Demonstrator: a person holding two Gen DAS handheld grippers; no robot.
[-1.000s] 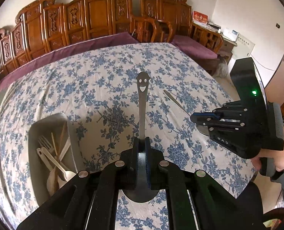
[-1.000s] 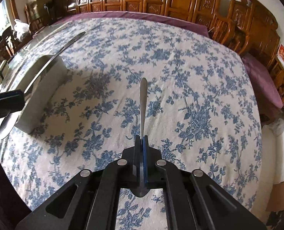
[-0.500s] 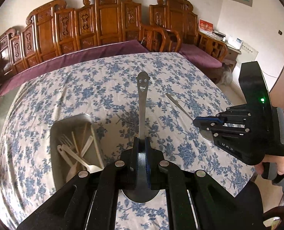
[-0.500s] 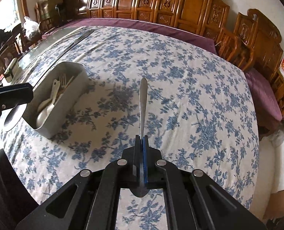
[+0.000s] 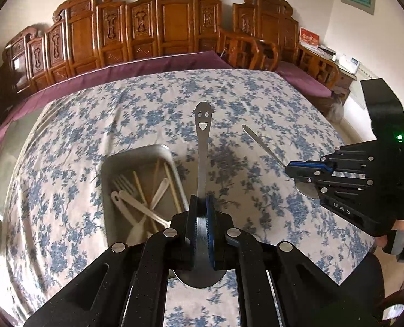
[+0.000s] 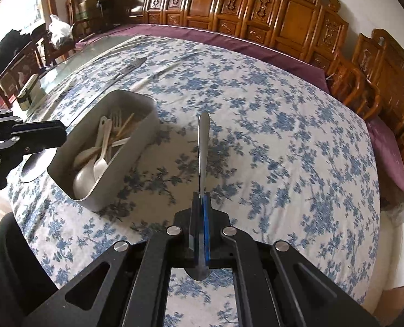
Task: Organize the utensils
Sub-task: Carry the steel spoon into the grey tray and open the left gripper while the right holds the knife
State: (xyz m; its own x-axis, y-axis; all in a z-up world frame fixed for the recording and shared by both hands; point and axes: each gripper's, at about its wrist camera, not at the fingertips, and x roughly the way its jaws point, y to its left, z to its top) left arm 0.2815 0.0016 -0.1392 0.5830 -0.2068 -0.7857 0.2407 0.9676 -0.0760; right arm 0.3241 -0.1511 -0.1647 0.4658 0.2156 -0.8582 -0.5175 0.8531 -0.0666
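My left gripper (image 5: 201, 200) is shut on a metal spoon (image 5: 202, 147) whose handle end has a smiley face; its bowl sits behind the jaws. My right gripper (image 6: 202, 197) is shut on a second plain metal spoon (image 6: 202, 147), handle pointing forward. Both are held above the table. A grey metal tray (image 5: 136, 152) with white plastic forks, spoons and wooden chopsticks lies on the floral cloth, left of both spoons; it also shows in the right wrist view (image 6: 142, 136). The right gripper shows in the left wrist view (image 5: 308, 167), the left gripper in the right wrist view (image 6: 60, 133).
The table carries a blue floral cloth (image 6: 283, 136) over glass. A small jar (image 6: 27, 95) stands on the bare glass at the far left. Carved wooden chairs (image 5: 174, 27) with purple cushions line the far side. The table edge is near me.
Both grippers have moved so the tray now sits closer to the centre of each view, its contents more visible. Both spoons stay clamped.
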